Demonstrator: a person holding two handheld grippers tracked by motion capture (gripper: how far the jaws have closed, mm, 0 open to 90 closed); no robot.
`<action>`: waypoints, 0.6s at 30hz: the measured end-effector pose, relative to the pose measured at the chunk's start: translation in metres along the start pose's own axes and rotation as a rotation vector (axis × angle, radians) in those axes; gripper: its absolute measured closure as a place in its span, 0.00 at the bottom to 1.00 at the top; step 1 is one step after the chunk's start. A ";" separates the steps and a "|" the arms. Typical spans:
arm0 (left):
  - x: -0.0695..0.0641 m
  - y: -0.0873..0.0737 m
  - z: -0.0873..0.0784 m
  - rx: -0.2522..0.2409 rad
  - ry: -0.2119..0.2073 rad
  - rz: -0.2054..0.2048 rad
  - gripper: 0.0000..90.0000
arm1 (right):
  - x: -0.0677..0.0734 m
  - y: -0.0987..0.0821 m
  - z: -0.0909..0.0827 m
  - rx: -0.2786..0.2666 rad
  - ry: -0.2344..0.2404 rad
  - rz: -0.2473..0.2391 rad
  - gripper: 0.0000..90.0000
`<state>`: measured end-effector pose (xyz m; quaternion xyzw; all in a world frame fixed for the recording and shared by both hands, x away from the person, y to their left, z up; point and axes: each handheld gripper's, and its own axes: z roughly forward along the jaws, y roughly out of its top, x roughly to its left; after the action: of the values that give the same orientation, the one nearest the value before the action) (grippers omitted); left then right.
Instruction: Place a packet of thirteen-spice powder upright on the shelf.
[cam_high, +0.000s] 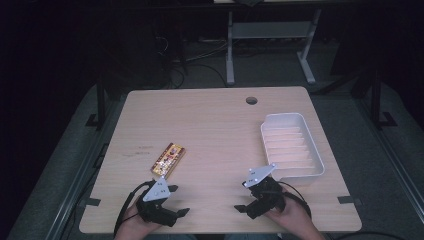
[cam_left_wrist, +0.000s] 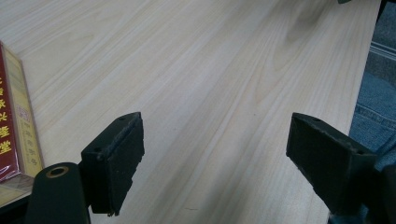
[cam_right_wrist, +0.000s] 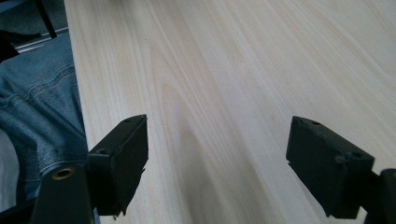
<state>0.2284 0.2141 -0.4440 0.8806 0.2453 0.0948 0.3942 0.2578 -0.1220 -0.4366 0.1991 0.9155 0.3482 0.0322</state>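
Left gripper (cam_high: 179, 200) and right gripper (cam_high: 241, 197) are hovering wide open, empty, lower frame near table's (cam_high: 210, 125) front edge. Snack box (cam_high: 168, 160) is lying just above left gripper; bare wood lying between the two.

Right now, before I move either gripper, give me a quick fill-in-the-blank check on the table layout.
1. The snack box lies just ahead of the ____ gripper.
2. The white tray holds ____.
3. The jaws of the right gripper stand ____, with bare table between them.
4. The round hole is near the table's ____ edge.

Missing words: left; nothing; open; far
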 end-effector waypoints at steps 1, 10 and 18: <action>0.001 0.000 0.000 0.003 -0.003 0.000 0.21 | 0.000 0.000 0.000 0.000 0.001 0.001 0.22; 0.002 0.000 0.000 -0.009 -0.004 -0.005 0.22 | 0.001 -0.001 0.004 0.018 0.004 -0.005 0.23; 0.004 -0.001 -0.001 -0.008 0.015 -0.003 0.22 | 0.003 0.000 0.004 0.022 0.003 -0.013 0.23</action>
<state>0.2310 0.2175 -0.4437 0.8780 0.2489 0.1017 0.3959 0.2559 -0.1187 -0.4393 0.1928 0.9206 0.3382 0.0308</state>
